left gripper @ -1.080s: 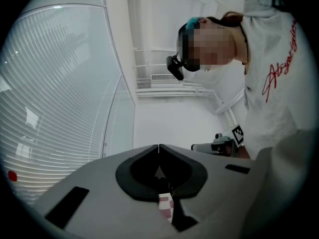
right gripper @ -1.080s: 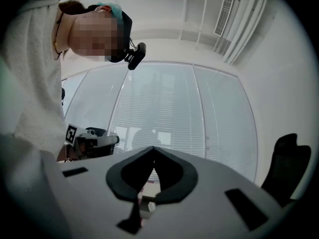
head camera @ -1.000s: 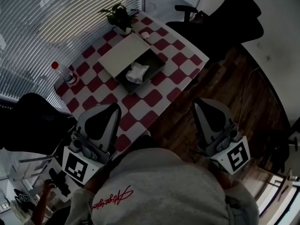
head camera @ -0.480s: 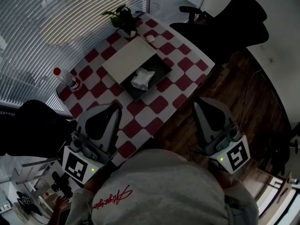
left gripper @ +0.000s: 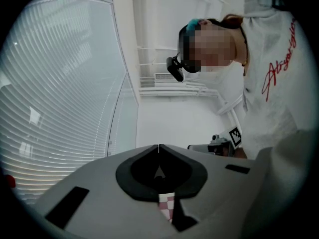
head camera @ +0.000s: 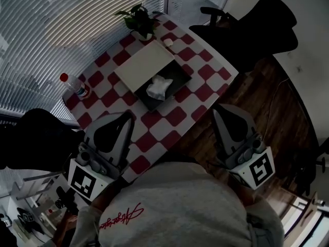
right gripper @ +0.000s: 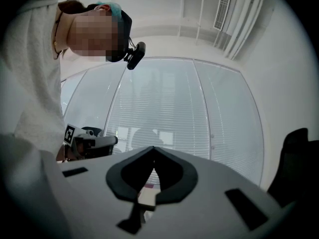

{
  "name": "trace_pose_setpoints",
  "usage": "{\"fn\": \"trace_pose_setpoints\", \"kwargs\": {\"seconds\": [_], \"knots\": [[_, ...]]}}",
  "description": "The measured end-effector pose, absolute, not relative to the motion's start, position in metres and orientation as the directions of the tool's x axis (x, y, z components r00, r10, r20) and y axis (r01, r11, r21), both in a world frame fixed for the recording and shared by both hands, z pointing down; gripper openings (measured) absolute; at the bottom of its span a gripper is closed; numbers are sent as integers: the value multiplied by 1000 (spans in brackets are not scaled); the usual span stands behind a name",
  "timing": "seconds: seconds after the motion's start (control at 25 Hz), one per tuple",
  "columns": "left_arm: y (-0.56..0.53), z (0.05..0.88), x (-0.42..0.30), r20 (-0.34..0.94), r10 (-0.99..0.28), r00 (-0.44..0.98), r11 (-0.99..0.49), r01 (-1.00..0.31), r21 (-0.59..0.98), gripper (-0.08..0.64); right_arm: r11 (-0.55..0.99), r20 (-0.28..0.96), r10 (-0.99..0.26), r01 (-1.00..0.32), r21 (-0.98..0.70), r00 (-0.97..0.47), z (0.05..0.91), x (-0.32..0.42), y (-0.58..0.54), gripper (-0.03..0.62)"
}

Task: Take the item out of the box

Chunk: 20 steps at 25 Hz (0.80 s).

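Both grippers are closed tight and hold nothing: the left gripper (head camera: 125, 118) has its jaw tips pressed together, and so does the right gripper (head camera: 222, 112). They hang side by side at the near end of the table (head camera: 154, 120), well apart from each other. The left one is over the red-and-white checked top, and the right one is past the table's right edge, above the wooden floor (head camera: 270, 117).

The item (head camera: 159, 87), a crumpled white thing, lies inside the box (head camera: 177, 75). This is a shallow black tray near the middle of the table, well beyond both grippers. A pale flat lid (head camera: 143, 65) lies against the box's far left side.

At the far corner of the table stands a small plant (head camera: 139, 20) in a white pot. A bottle (head camera: 76, 88) with a red cap stands upright at the left edge. Window blinds (head camera: 56, 30) fill the far left of the room, and a black chair (head camera: 267, 22) sits beyond the table on the far right. The person's grey shirt (head camera: 180, 205) fills the near edge of the head view, between the two grippers.
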State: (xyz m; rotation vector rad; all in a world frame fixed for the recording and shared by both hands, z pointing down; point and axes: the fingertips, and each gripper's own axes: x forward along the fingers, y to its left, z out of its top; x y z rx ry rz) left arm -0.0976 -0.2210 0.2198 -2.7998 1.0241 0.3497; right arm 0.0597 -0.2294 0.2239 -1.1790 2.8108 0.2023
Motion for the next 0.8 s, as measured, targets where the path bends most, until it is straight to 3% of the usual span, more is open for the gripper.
{"fn": "trace_pose_setpoints", "kwargs": {"seconds": [0.8], "knots": [[-234, 215, -91, -264, -698, 665, -676, -734, -61, 17, 766, -123, -625, -636, 94, -771, 219, 66, -256, 10]]}}
